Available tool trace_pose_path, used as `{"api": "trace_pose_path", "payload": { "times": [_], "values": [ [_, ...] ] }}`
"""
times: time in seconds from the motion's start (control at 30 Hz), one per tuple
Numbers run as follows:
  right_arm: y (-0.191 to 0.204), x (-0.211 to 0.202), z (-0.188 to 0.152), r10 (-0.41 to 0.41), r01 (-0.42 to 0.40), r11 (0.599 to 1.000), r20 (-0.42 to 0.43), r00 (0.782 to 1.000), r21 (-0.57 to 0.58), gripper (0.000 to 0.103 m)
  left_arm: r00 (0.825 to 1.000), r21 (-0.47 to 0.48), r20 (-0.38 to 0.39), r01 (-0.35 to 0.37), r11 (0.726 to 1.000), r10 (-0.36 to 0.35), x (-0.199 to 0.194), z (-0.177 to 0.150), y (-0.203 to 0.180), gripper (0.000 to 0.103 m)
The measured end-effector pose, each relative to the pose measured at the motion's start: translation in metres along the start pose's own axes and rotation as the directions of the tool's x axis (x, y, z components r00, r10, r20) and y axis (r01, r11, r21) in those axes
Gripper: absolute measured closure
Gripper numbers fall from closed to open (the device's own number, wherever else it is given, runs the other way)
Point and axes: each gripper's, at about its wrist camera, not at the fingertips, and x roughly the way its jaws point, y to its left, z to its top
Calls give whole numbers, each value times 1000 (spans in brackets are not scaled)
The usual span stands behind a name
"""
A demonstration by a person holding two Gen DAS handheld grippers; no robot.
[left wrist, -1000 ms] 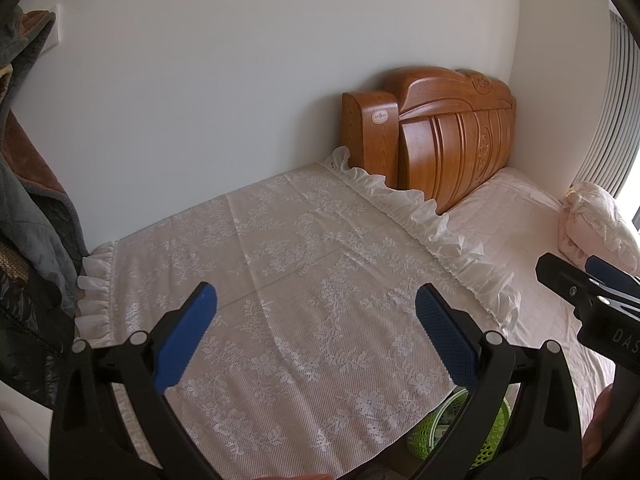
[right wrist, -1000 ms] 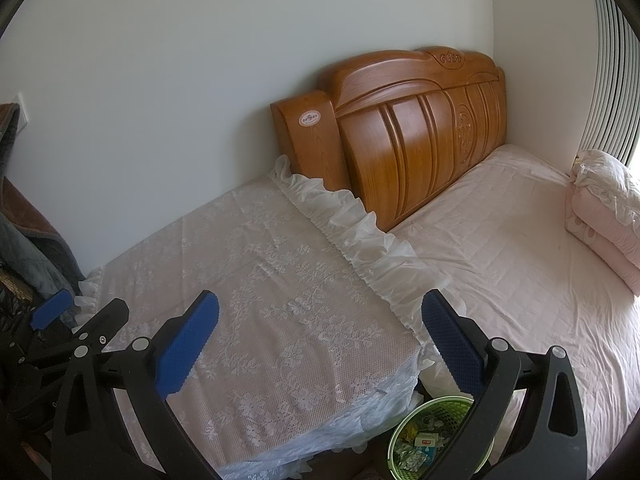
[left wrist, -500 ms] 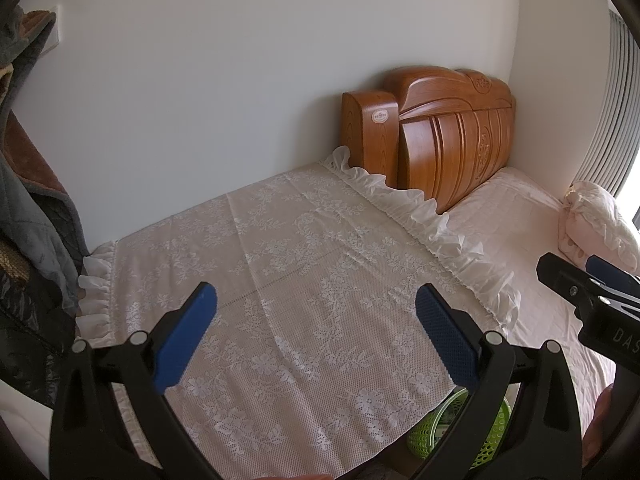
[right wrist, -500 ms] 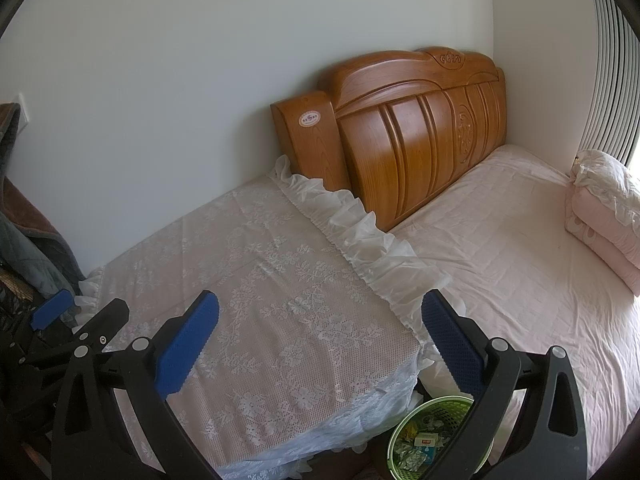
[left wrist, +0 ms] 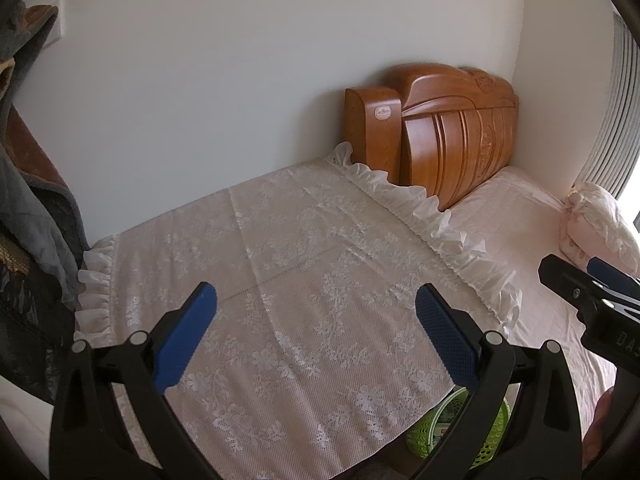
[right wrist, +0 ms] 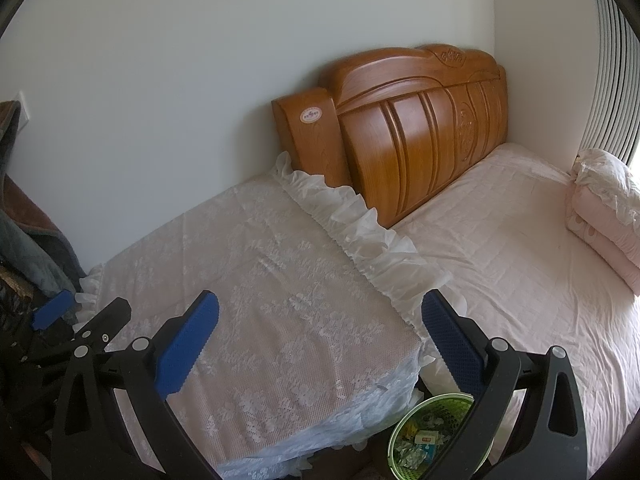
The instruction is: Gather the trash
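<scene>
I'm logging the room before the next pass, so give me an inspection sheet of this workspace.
Surface: lace cloth with frilled edge lies flat; no loose trash seen on it.
Job's things: green basket on the floor between cloth and bed, wrappers inside.
Clutter: clothes hang at left.
Tongs: left tongs open, empty; right tongs open, empty.
Cables: nothing seen.
Surroundings: wooden headboard, pink bed, folded quilt, white wall.
</scene>
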Motion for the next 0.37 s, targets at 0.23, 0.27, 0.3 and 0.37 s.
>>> {"api": "trace_pose_path", "payload": {
  "times": [0.23, 0.27, 0.3, 0.37],
  "values": [
    [1, -1, -1, 1, -1, 1000, -3, 1000, -3, 2, 1000, -1, -9, 10, 1000, -10, 2, 2, -1, 8],
    [1, -1, -1, 1, -1, 1000, -2, 1000, -3, 2, 1000, -2, -9, 10, 1000, -10, 2, 2, -1, 8],
    [1, 0, -1, 2, -2, 1000, -3, 1000, -4, 2, 1000, -3, -9, 10, 1000, -10, 2, 2, 0, 8],
    [1, -1, -2, 2, -2, 1000, -3, 1000, -5, 2, 1000, 1, -9, 11, 1000, -11, 3, 2, 0, 8]
  ]
}}
